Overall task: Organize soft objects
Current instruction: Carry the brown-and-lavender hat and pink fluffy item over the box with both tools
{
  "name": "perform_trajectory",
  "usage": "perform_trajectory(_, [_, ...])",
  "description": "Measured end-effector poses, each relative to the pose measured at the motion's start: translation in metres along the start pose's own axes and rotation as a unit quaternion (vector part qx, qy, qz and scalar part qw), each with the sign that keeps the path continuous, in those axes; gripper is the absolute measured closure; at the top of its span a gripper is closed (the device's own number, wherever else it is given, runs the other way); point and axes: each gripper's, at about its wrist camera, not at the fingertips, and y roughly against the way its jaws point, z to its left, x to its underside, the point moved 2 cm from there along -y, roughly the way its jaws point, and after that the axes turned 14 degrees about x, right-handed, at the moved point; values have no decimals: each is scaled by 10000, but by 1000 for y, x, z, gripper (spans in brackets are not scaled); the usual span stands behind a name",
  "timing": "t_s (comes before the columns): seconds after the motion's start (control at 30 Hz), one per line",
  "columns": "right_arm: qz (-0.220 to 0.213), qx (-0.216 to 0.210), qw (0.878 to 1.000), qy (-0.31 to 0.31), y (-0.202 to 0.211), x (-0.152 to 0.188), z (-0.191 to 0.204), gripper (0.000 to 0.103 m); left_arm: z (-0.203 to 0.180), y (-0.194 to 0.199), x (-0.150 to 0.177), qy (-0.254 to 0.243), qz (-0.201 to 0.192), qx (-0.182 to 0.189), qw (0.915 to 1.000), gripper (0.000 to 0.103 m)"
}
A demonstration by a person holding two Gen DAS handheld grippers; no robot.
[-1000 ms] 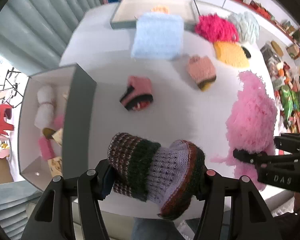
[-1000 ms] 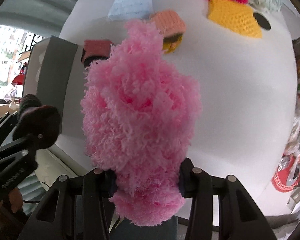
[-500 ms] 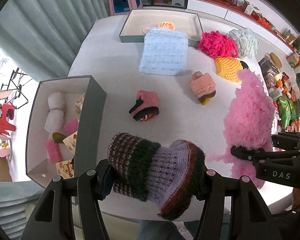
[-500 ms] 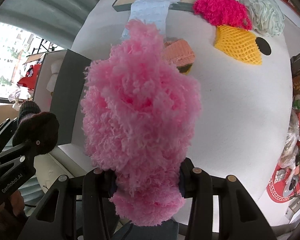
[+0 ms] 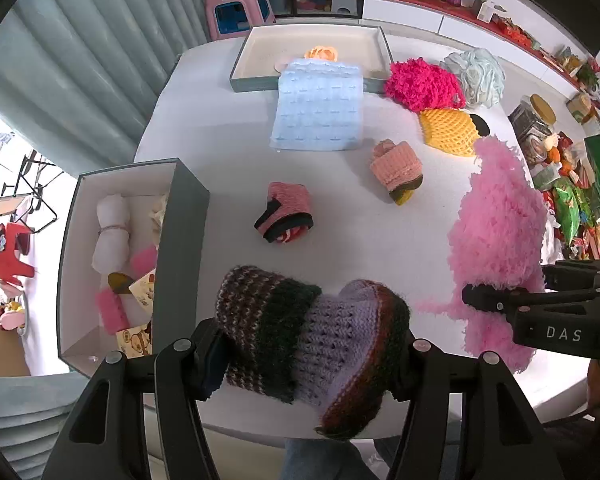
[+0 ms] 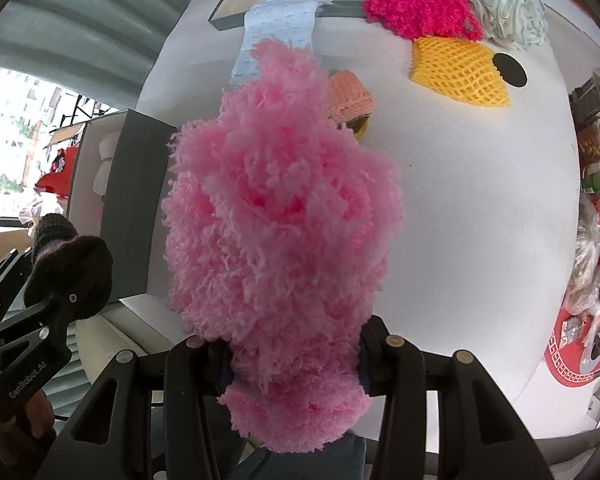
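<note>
both loads have risen off the white counter (image 5: 340, 216): left tool (image 5: 312, 344) clamps the striped knitted bundle (image 5: 312, 336), right tool (image 6: 296, 360) the fluffy pink yarn mass (image 6: 280, 216); grey box (image 5: 180, 240) at nine o'clock likely next.

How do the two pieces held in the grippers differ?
The knitted piece in the left gripper is a tight-stitched, striped knit in dark brown, green and lilac; the pink fluffy piece in the right gripper is one colour and shaggy. The knitted piece lies crosswise; the fluffy one stands up tall. Both are clamped and lifted off the table.
</note>
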Motion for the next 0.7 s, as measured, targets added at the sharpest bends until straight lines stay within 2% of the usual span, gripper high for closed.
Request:
perform_trajectory(0.33, [17, 17, 10000, 50, -3, 2, 8, 53, 4, 3, 7, 6, 20, 30, 10000, 41])
perform_trajectory(0.7, [-88, 66, 9997, 226, 3, -3, 21, 53, 17, 14, 11, 181, -135, 15, 9997, 41])
